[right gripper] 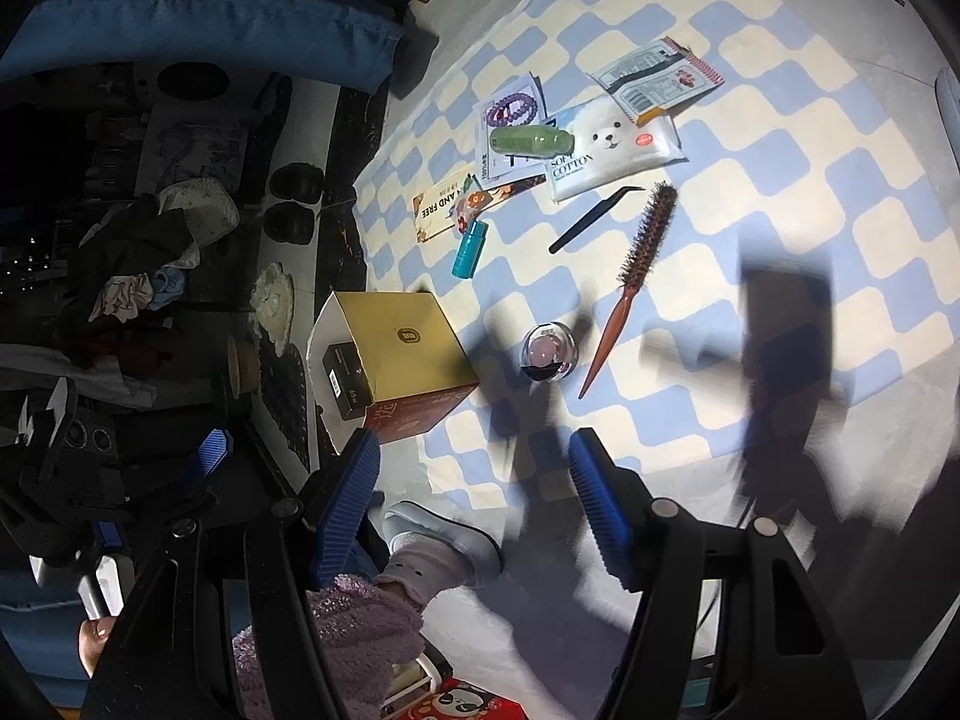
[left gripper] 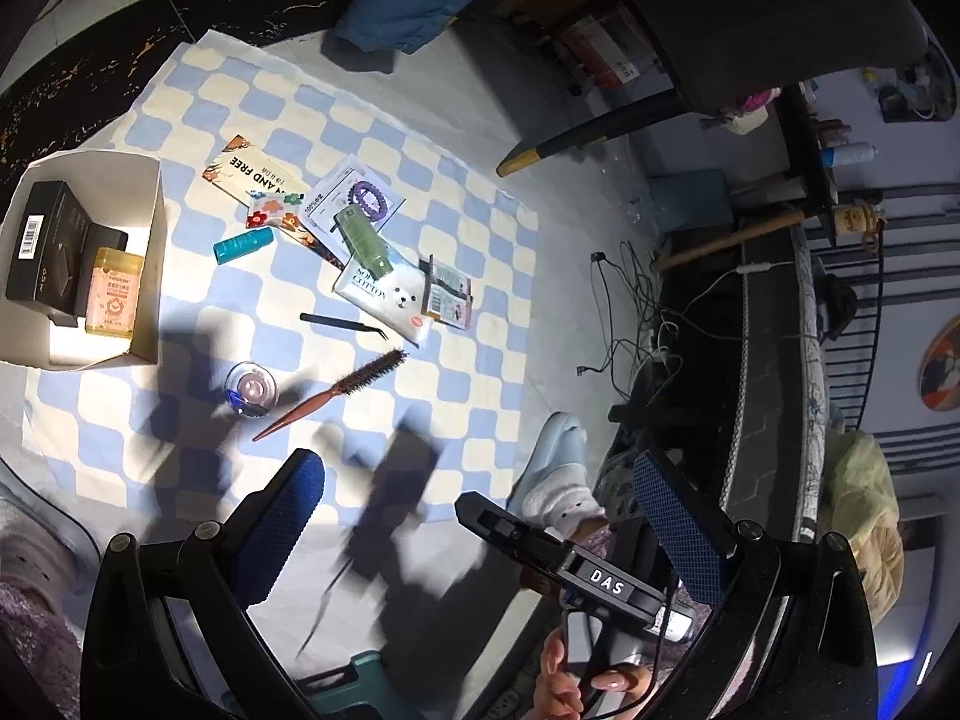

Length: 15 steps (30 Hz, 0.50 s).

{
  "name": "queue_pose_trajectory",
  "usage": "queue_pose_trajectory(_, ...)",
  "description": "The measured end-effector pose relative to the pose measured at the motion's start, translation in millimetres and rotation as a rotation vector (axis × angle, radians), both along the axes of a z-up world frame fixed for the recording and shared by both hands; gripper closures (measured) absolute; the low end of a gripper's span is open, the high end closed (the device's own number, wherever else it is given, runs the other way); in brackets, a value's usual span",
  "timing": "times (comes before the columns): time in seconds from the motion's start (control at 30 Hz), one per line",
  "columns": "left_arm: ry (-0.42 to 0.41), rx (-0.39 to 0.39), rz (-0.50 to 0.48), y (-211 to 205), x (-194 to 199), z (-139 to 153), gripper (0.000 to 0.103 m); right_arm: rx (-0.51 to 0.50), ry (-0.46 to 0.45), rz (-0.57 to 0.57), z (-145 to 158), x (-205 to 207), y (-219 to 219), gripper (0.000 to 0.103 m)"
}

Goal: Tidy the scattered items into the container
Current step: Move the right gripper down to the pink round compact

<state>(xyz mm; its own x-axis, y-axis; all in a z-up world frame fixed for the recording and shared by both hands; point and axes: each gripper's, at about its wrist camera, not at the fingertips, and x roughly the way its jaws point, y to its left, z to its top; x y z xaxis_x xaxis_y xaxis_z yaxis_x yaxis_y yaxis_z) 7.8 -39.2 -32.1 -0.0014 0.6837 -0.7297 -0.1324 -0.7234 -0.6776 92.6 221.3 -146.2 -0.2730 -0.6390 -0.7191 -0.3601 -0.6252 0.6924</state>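
Observation:
An open cardboard box (left gripper: 147, 276) (right gripper: 393, 348) stands at the edge of a blue-and-cream checked cloth (left gripper: 456, 276) (right gripper: 780, 156); a black box (left gripper: 45, 252) and a yellow tub (left gripper: 113, 291) lie inside. On the cloth lie a brown round brush (left gripper: 336, 393) (right gripper: 636, 264), black tweezers (left gripper: 342, 324) (right gripper: 591, 219), a small glass jar (left gripper: 251, 390) (right gripper: 549, 354), a teal tube (left gripper: 243, 244) (right gripper: 470, 249), a green bottle (left gripper: 363, 240) (right gripper: 528, 141), a cotton pack (left gripper: 390, 300) (right gripper: 612, 150), sachets and cards. My left gripper (left gripper: 480, 522) and right gripper (right gripper: 474, 480) are open, empty, above the cloth's near edge.
A chair leg (left gripper: 576, 138) and a blue cushion (left gripper: 408, 6) stand beyond the cloth. Cables (left gripper: 654, 312) and a bed edge lie to the right. The person's slippered foot (right gripper: 444, 540) is under the right gripper. Clutter and shoes (right gripper: 294, 204) lie left of the box.

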Motion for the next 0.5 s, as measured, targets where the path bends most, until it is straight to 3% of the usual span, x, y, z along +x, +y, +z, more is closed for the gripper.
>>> queue_pose_trajectory(0.27, 0.091, -0.055, -0.079, 16, 7, 18, 0.000, 0.003, -0.030, 0.006, -11, -2, -5, 0.036)
queue_pose_trajectory(0.37, 0.069, -0.056, -0.104, 16, 10, 15, 0.000, 0.012, -0.044, 0.010, -16, -2, -7, 0.036)
queue_pose_trajectory(0.5, 0.006, -0.116, -0.159, 23, 12, 7, 0.000, 0.016, -0.077, -0.001, -26, 0, -5, 0.036)
